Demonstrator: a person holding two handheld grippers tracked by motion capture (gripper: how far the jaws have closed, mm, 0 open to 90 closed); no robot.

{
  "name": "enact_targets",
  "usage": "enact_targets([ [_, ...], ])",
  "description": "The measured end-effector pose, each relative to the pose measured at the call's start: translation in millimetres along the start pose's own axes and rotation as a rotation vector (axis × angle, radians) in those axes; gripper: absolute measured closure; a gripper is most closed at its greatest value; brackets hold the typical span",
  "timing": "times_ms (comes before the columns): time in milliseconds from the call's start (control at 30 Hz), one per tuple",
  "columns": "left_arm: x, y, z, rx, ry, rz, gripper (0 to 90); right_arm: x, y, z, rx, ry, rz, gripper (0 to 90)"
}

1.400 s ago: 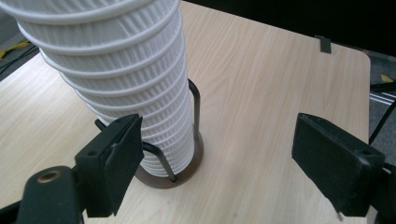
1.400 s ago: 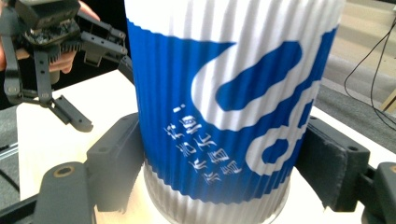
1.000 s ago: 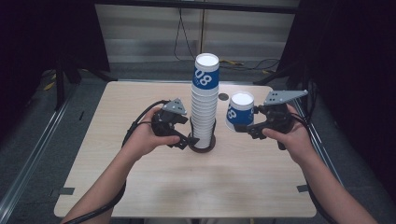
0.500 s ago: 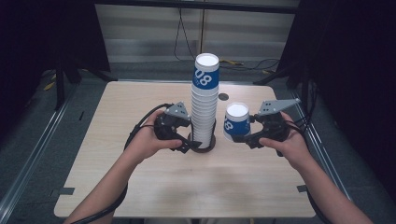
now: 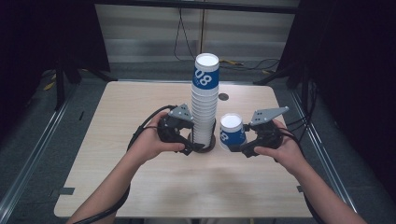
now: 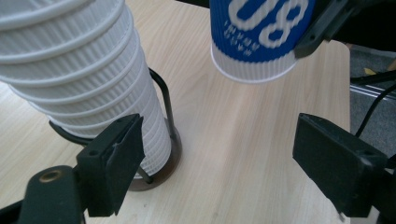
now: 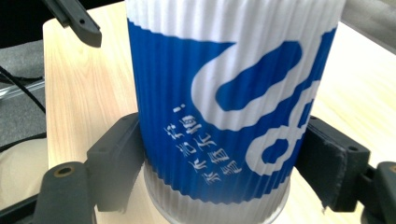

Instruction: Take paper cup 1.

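A tall stack of white ribbed paper cups (image 5: 204,105), the top one blue with white print, stands in a black wire holder (image 5: 209,146) at the table's middle. My left gripper (image 5: 193,146) is at the stack's foot. In the left gripper view (image 6: 224,154) its jaws stand open over bare table, with the left jaw against the stack's lowest cups (image 6: 93,93). My right gripper (image 5: 232,143) is shut on a single blue-and-white cup (image 5: 231,130), held upright just right of the stack. Its pads grip both sides of the cup (image 7: 219,107), whose base (image 6: 254,70) hangs a little above the wood.
A small dark round spot (image 5: 223,97) lies on the wooden table (image 5: 140,186) behind the stack. Black cables trail from both grippers. Metal rails (image 5: 32,163) run along the floor beside the table's left and right edges.
My right gripper has come down and nearer to the stack with the single cup in it. The left gripper has stayed at the stack's foot.
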State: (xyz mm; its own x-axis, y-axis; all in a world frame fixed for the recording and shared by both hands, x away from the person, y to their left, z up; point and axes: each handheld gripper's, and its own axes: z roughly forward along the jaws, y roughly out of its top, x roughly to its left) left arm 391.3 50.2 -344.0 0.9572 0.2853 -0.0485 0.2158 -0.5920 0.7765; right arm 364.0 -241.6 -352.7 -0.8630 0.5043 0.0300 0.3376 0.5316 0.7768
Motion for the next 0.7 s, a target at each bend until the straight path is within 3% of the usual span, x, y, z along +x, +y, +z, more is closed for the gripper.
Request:
enact_targets([
  [700, -6.8, 9.5, 6.1, 0.000, -0.022, 0.026, 16.3, 12.8, -11.1, 24.3, 0.071, 0.051, -0.042, 20.8],
])
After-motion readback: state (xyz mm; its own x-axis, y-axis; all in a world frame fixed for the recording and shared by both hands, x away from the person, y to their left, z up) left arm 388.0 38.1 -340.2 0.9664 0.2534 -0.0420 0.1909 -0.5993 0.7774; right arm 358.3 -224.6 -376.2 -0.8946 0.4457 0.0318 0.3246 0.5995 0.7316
